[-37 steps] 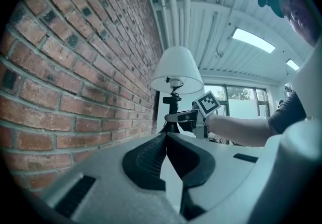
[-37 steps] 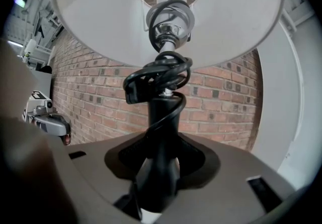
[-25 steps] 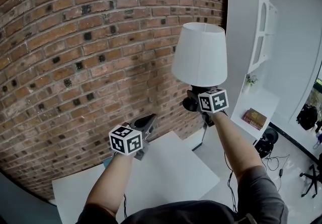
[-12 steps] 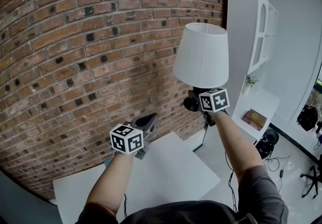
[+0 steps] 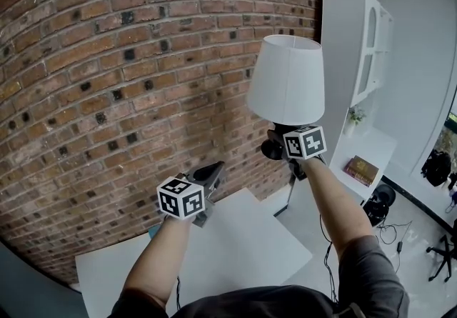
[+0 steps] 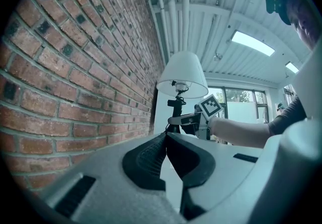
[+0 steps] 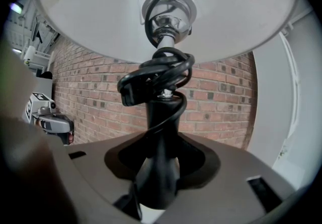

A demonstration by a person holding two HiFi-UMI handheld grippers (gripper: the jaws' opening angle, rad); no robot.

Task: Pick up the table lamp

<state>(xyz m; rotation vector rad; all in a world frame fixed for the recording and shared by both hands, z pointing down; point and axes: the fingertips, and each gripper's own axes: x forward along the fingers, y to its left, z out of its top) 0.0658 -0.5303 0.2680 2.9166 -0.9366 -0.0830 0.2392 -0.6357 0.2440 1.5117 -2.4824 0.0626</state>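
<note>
White table [image 5: 246,234] lies under the left gripper [image 5: 216,169], jaws pressed together, empty. Farther out, the right gripper [image 5: 277,141] pinches the table lamp [image 5: 285,84] by its black stem [image 7: 160,127], shade [image 7: 75,21] just above; brick wall [image 5: 107,59] beyond.

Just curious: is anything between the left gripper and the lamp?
Nothing; the head view shows only bare air before the brick wall between the left gripper and the table lamp, which the right gripper holds.
</note>
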